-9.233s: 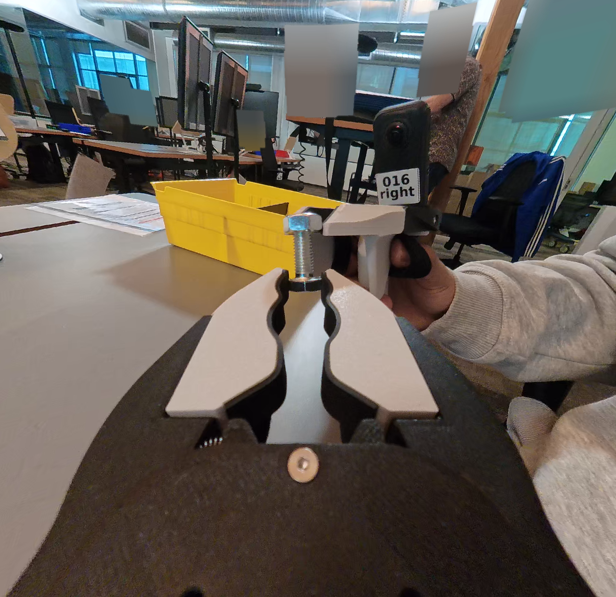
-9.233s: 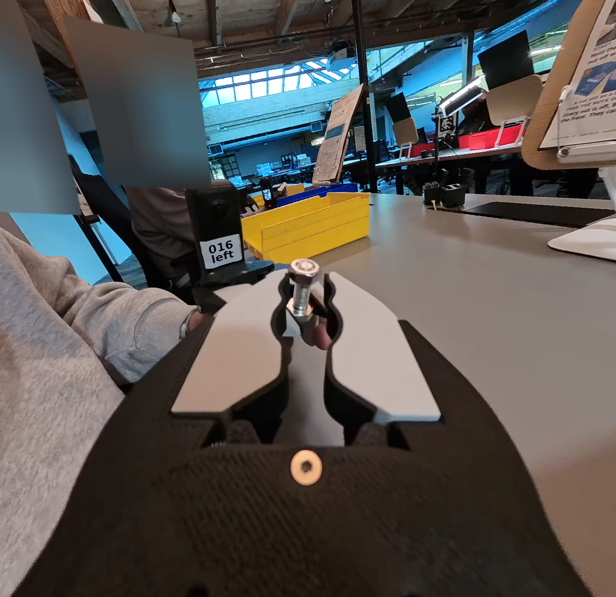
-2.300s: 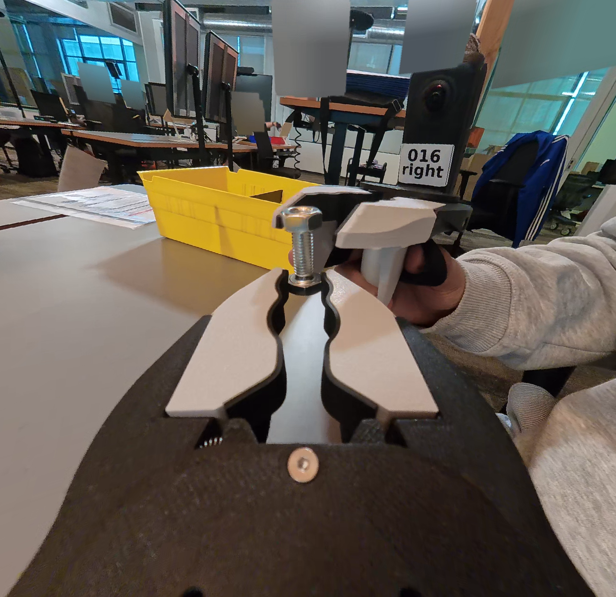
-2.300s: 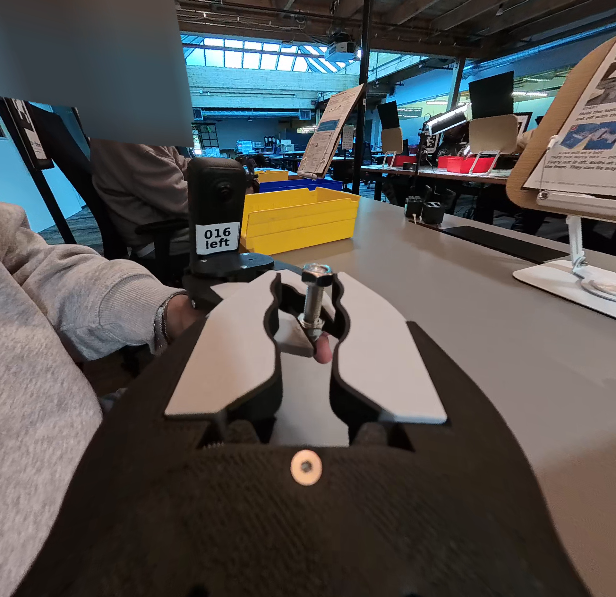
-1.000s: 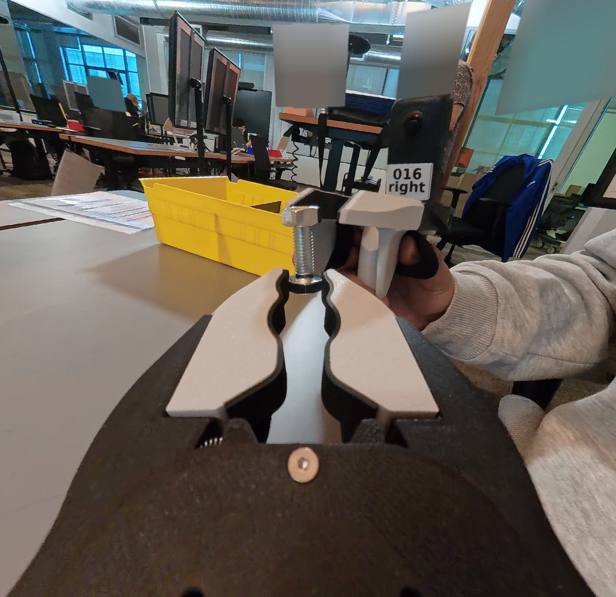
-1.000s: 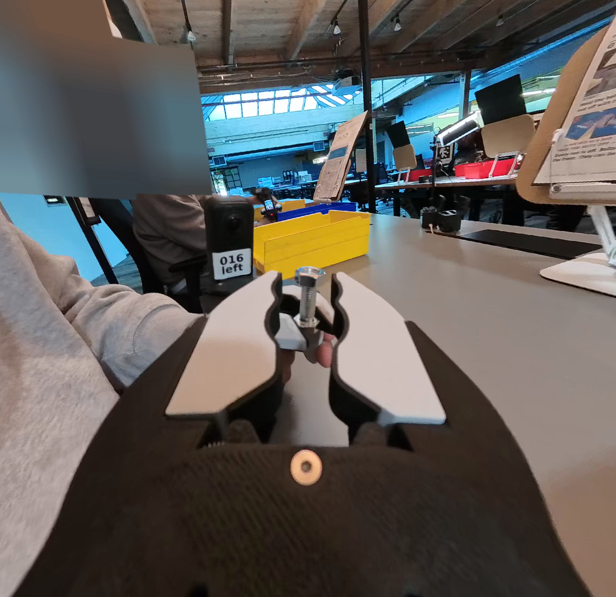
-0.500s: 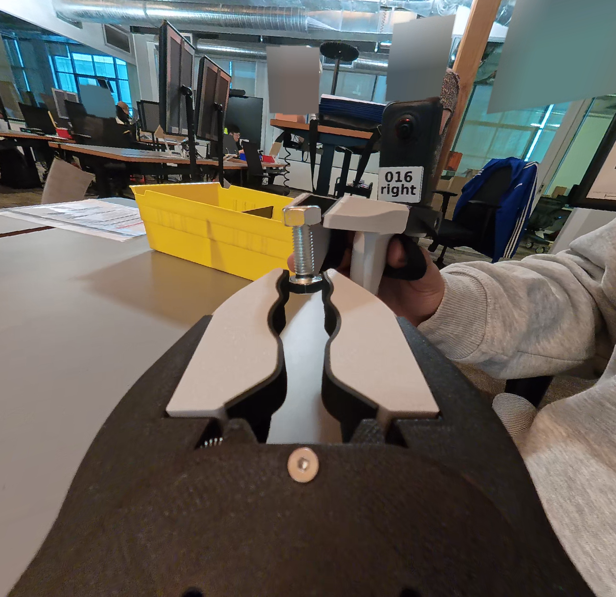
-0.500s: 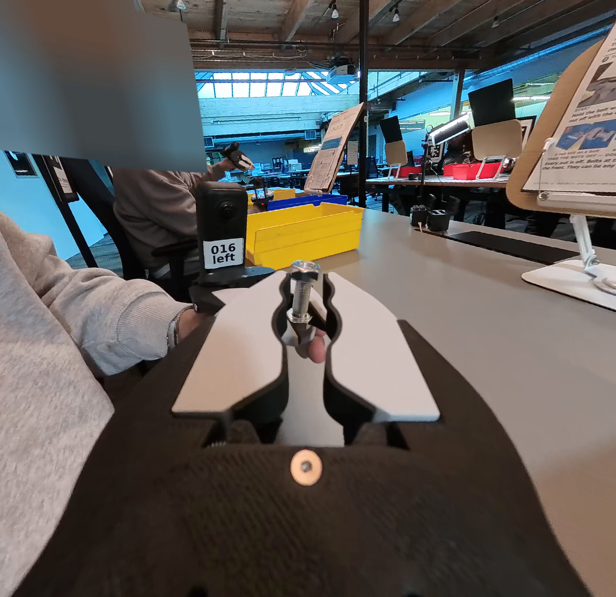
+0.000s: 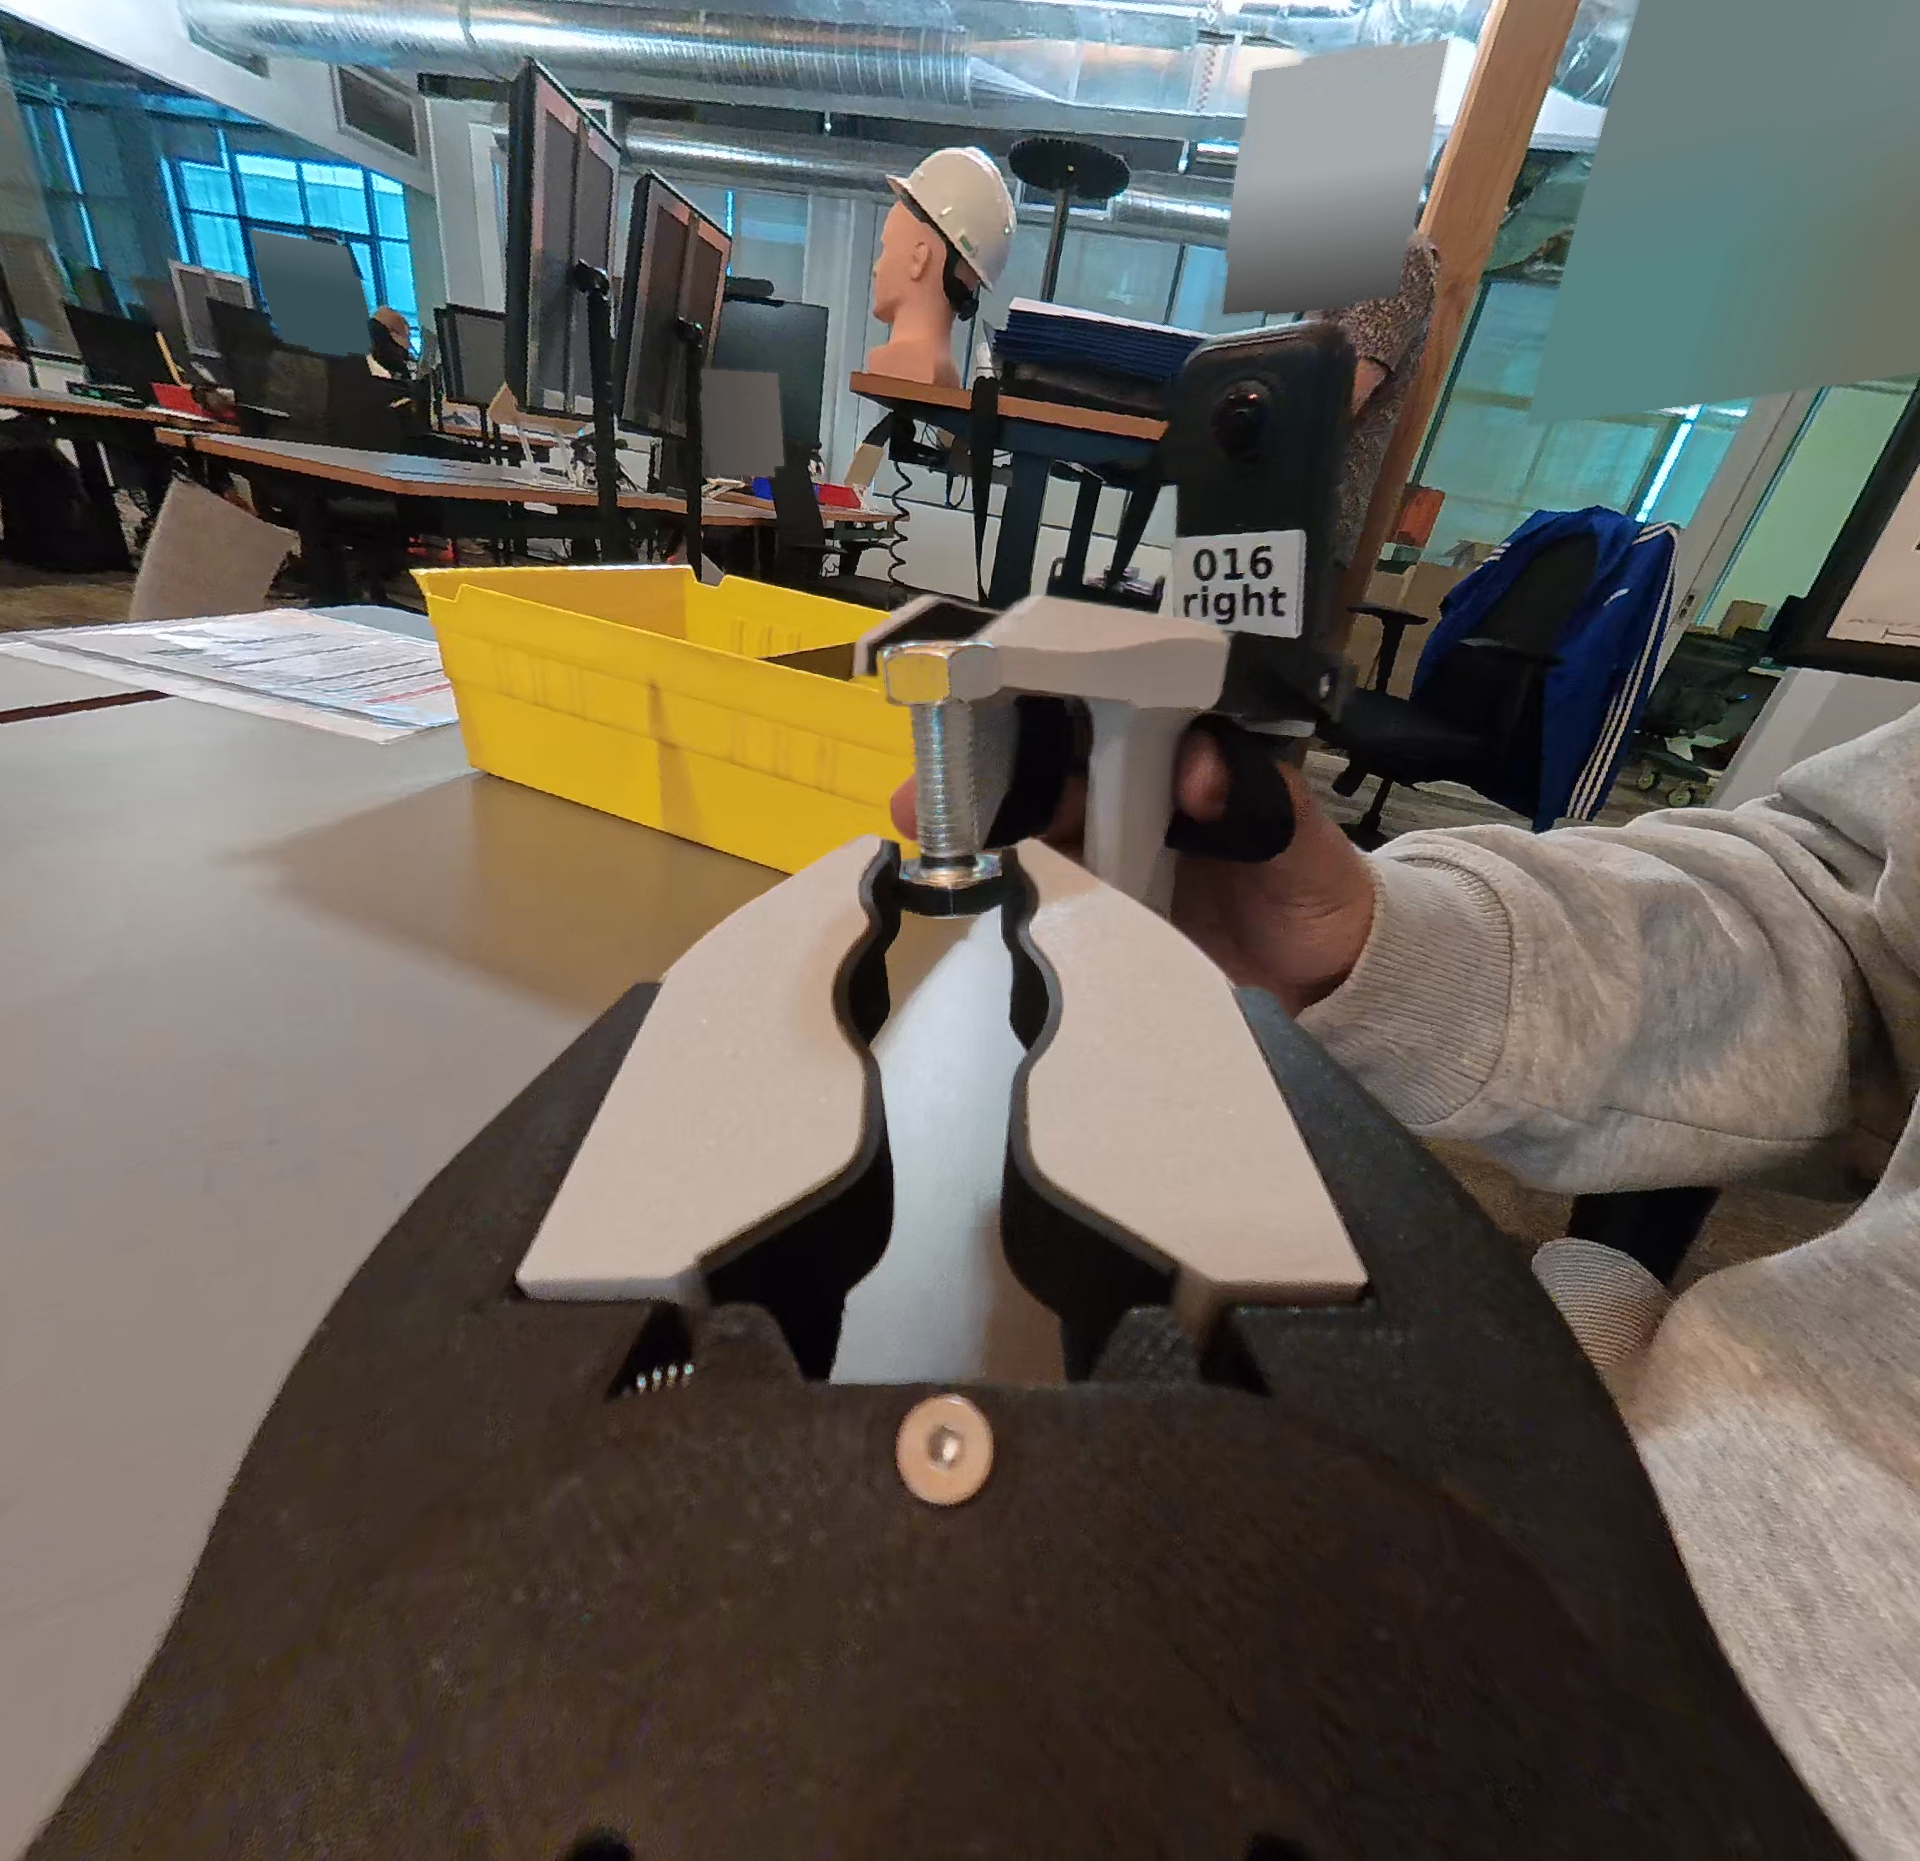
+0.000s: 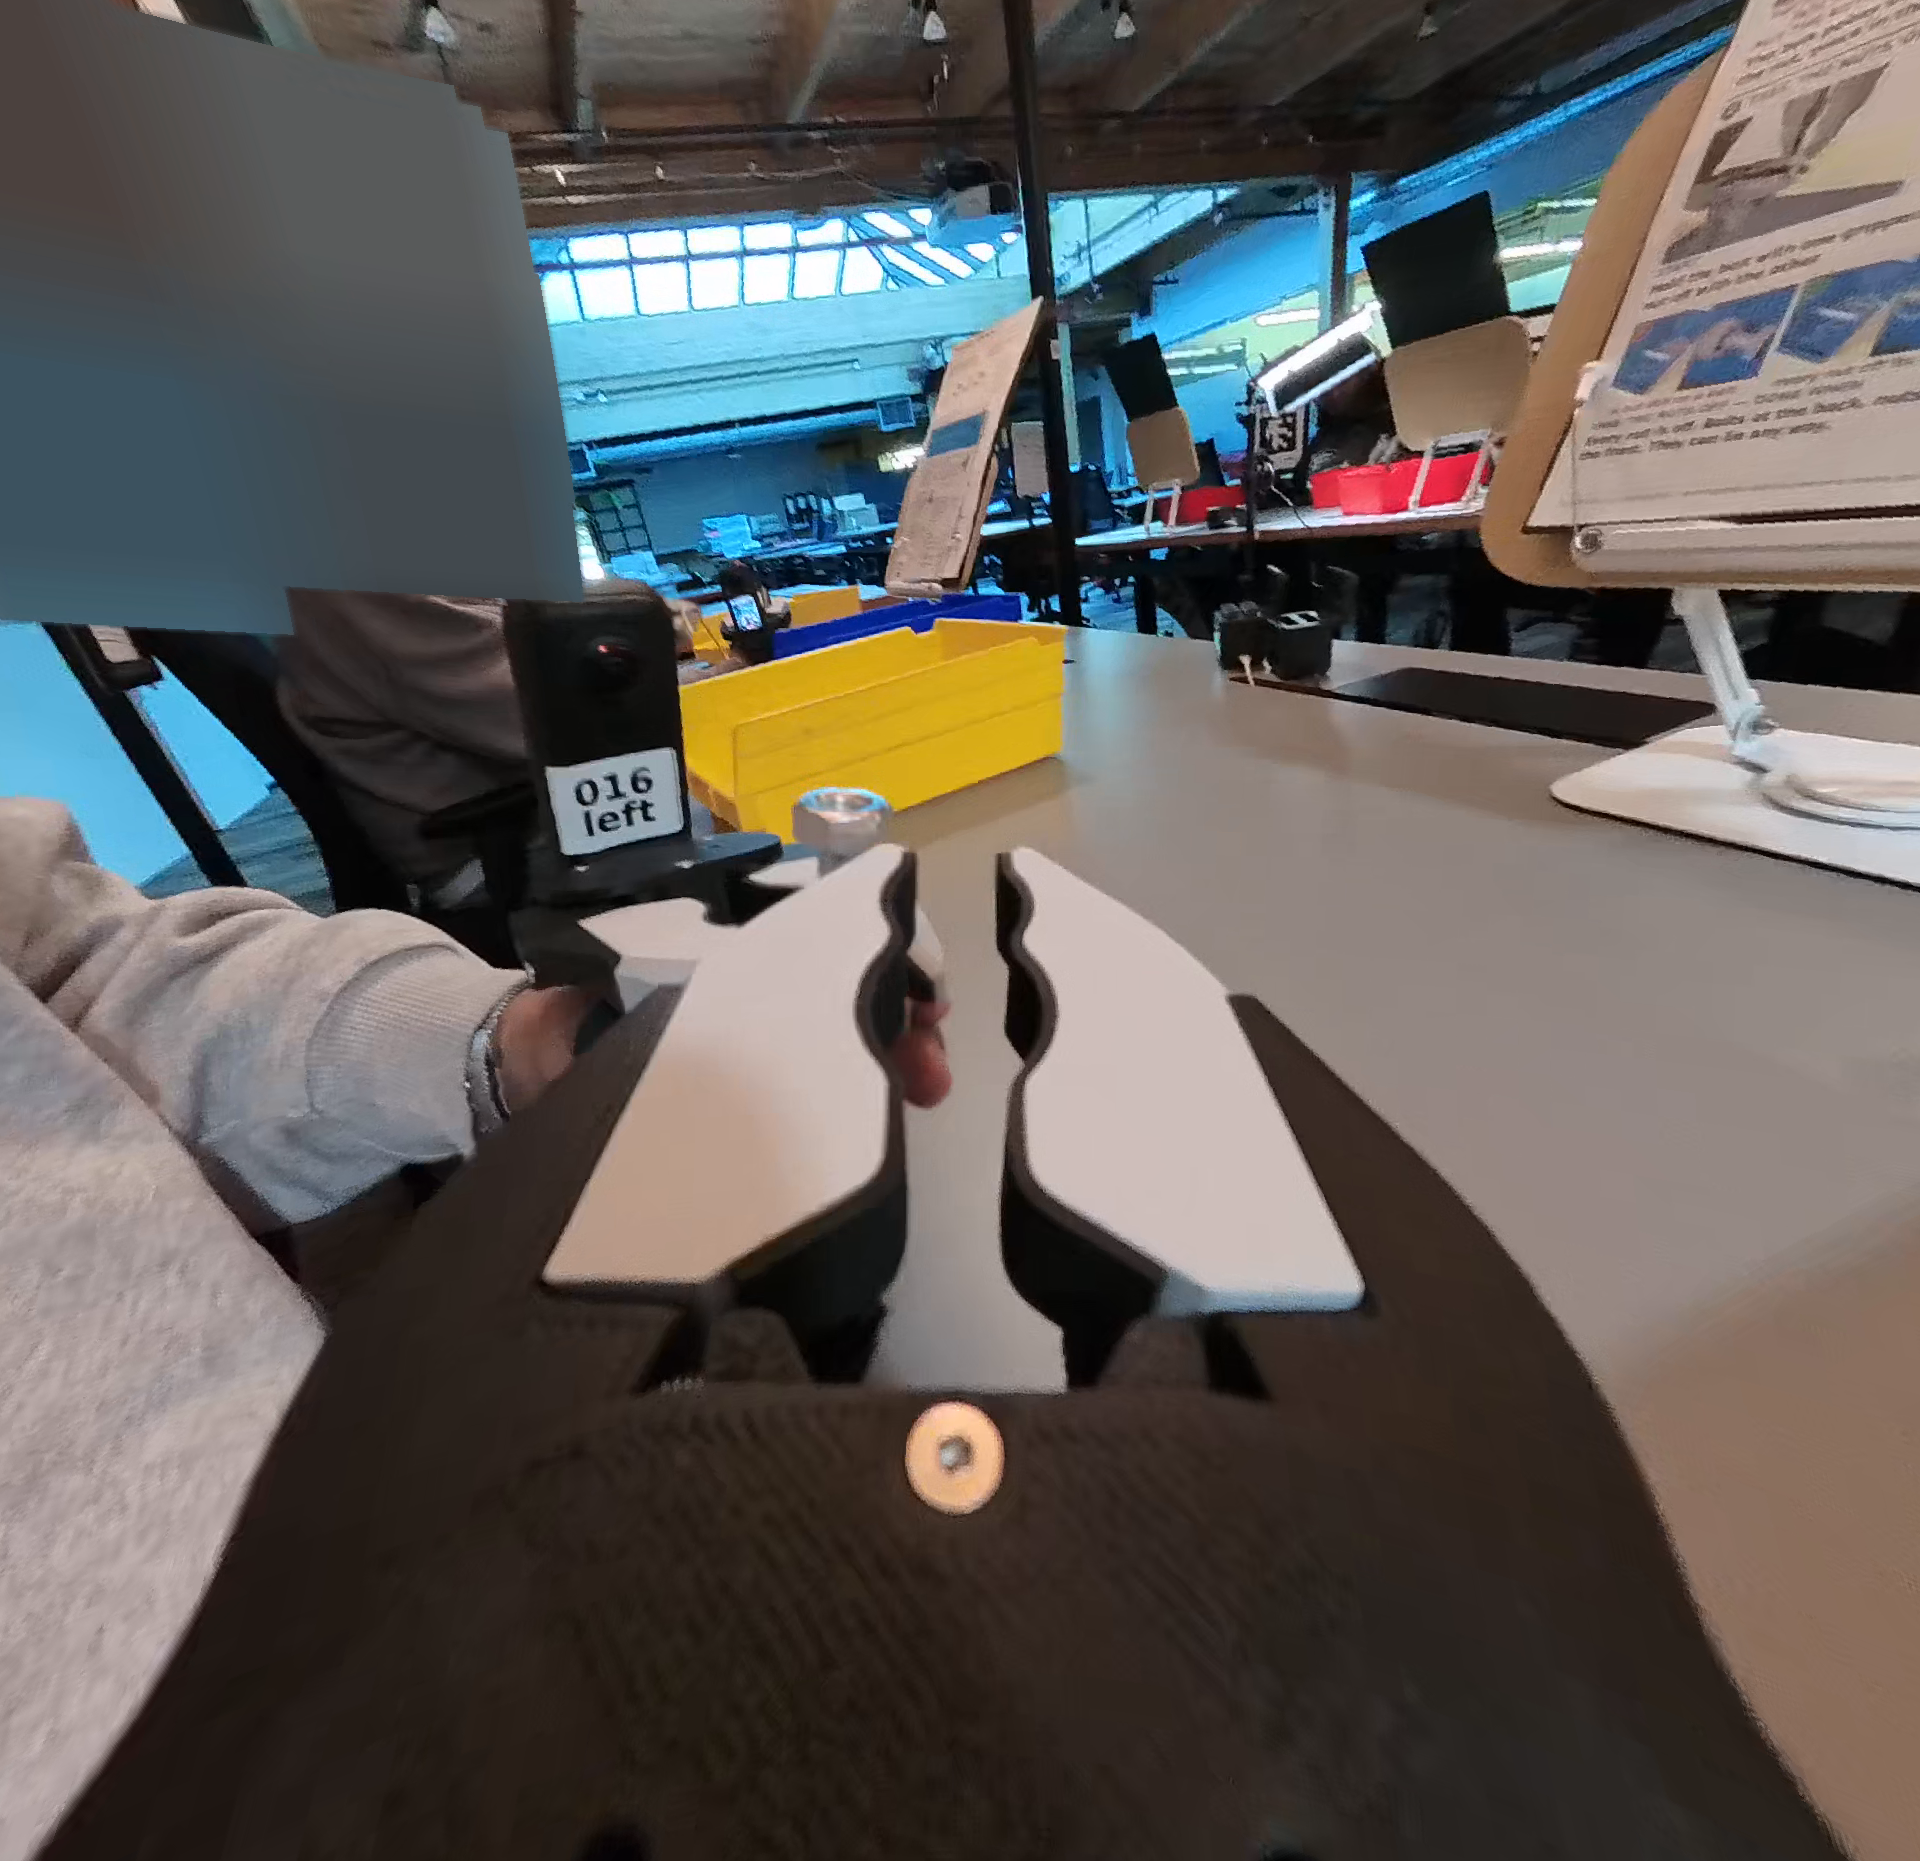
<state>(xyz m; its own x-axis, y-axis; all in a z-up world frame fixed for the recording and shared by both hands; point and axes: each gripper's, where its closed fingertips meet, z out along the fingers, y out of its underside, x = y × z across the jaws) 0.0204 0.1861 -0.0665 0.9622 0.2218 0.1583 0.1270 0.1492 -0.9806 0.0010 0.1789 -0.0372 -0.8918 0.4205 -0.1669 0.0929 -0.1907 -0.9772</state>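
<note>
The left gripper [image 9: 943, 876] clenches a nut [image 9: 943, 889] carrying an upright bolt [image 9: 940, 746] above the grey table [image 9: 260, 980]. The right gripper [image 10: 951, 876], released, sits just beside the bolt's head, near the yellow bin [image 9: 644, 710].

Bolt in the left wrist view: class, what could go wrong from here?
The bolt stands upright, only its lower end in the nut that the left gripper pinches; it might tilt or fall onto the table. The right gripper has empty fingers beside the bolt head and could knock it.
</note>
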